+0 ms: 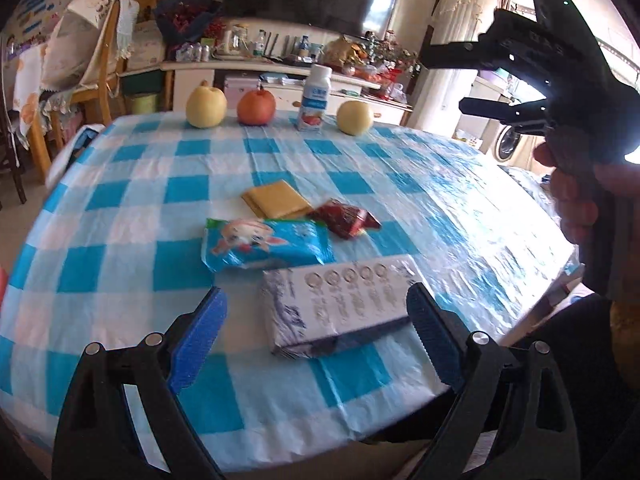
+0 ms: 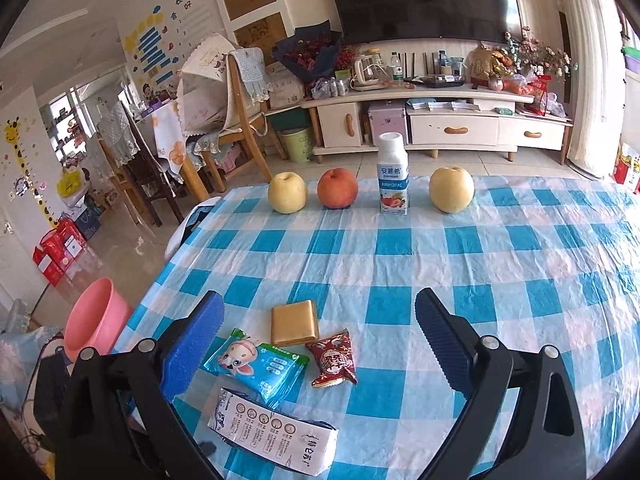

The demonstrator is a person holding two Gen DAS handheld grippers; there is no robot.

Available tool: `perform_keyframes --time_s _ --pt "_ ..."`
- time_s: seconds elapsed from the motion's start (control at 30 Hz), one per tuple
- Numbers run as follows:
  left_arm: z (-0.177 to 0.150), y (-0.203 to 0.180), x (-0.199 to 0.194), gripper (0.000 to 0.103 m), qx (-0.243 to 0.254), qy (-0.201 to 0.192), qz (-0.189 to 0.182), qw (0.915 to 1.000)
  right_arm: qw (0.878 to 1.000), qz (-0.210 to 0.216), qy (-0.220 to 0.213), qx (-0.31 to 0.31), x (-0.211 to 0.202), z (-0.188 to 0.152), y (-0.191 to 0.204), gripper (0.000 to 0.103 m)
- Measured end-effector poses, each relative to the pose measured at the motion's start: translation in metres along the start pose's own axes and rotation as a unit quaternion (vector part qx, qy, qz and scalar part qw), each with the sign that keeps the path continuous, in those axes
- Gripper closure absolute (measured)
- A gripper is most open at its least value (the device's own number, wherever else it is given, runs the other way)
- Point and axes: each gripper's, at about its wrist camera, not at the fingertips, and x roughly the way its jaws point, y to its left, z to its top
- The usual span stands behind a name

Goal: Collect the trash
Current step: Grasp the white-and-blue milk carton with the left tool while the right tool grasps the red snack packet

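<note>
Several wrappers lie on the blue-checked tablecloth [image 2: 500, 264]: a white and dark carton pack [image 1: 340, 308] [image 2: 276, 436], a blue wet-wipe packet [image 1: 266, 246] [image 2: 260, 368], a red snack wrapper [image 1: 346, 218] [image 2: 332, 358] and a gold flat packet [image 1: 276, 198] [image 2: 294, 322]. My left gripper [image 1: 316, 344] is open just above the table's near edge, its fingers on either side of the carton pack without touching it. My right gripper [image 2: 320, 344] is open above the wrappers with nothing held. In the left wrist view the right gripper [image 1: 444, 84], held by a hand, hangs open at the upper right.
Two yellow pears [image 2: 287, 192] [image 2: 451, 189], a red apple [image 2: 337, 188] and a yogurt bottle [image 2: 393, 174] stand in a row at the table's far edge. A pink bin [image 2: 96, 324] stands on the floor left of the table. Chairs and a TV cabinet lie beyond.
</note>
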Motion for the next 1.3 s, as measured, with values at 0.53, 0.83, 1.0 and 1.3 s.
perform_keyframes --time_s 0.53,0.83,1.0,1.3 --pt "-0.005 0.013 0.044 0.011 -0.19 0.033 -0.067 0.9789 1.0 0.013 0.006 0.006 -0.007 0.0 -0.016 0.008" --pt "0.031 0.0 0.097 0.011 -0.152 0.045 0.004 0.9874 1.0 0.013 0.008 0.023 -0.006 0.003 -0.031 0.008" --pt "0.04 -0.015 0.109 0.011 -0.12 0.062 0.028 0.9905 0.999 0.007 0.018 0.039 -0.002 0.004 -0.044 0.008" --pt "0.021 -0.047 0.074 0.011 -0.038 0.084 0.113 0.9893 0.994 0.014 0.103 0.029 0.036 -0.012 -0.041 0.008"
